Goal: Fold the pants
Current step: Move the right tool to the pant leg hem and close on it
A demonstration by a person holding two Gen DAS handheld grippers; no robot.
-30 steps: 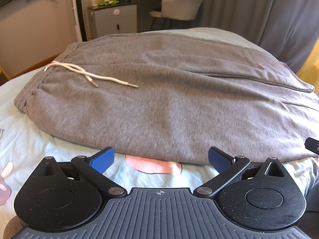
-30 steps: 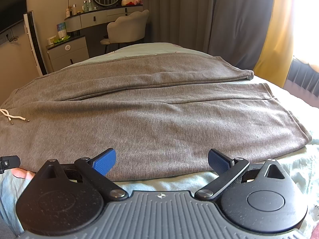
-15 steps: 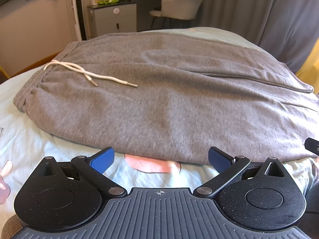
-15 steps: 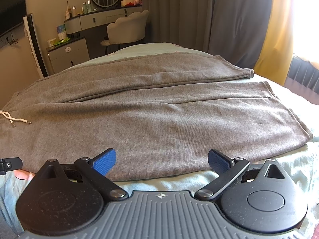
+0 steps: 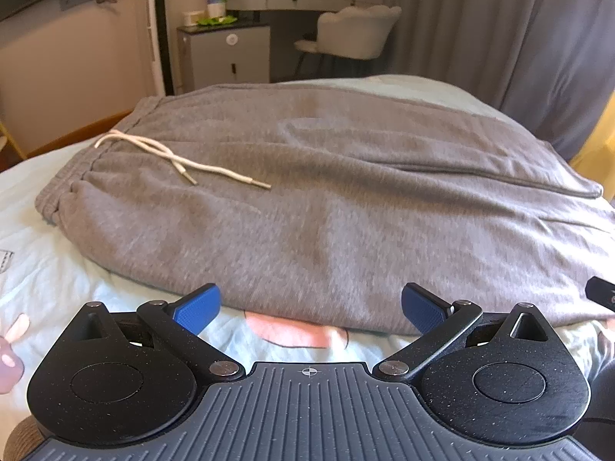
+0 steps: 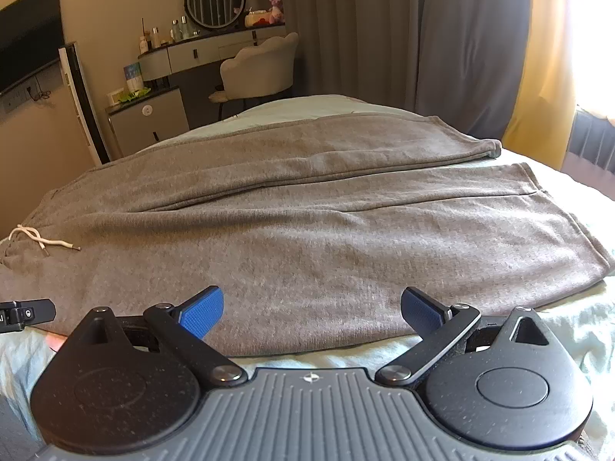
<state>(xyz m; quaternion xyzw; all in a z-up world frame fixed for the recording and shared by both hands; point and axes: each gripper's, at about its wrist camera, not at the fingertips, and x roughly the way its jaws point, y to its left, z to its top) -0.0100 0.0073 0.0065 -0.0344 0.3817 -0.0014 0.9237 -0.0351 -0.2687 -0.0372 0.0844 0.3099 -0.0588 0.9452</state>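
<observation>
Grey sweatpants (image 5: pixel 326 199) lie spread flat across the bed, waistband to the left with a white drawstring (image 5: pixel 180 159) resting on top. In the right wrist view the pants (image 6: pixel 307 238) show both legs side by side, their hems at the right and the drawstring (image 6: pixel 42 242) at the far left. My left gripper (image 5: pixel 309 309) hovers open at the near edge of the pants, close to the waist end. Toward the leg end, the right gripper (image 6: pixel 311 309) also stands open over the near edge, nothing between its blue pads.
The bed has a pale blue sheet (image 5: pixel 46 276) with a pink print (image 5: pixel 296 332) under the near pants edge. Behind the bed stand a small cabinet (image 5: pixel 226 57), a dressing table with chair (image 6: pixel 257 73) and grey curtains (image 6: pixel 442 46). A hand part (image 5: pixel 11 342) shows at the left.
Both grippers have tilted or lifted slightly, so the pants sit lower in each view and more of the room shows. The pants have not moved and both grippers stay open.
</observation>
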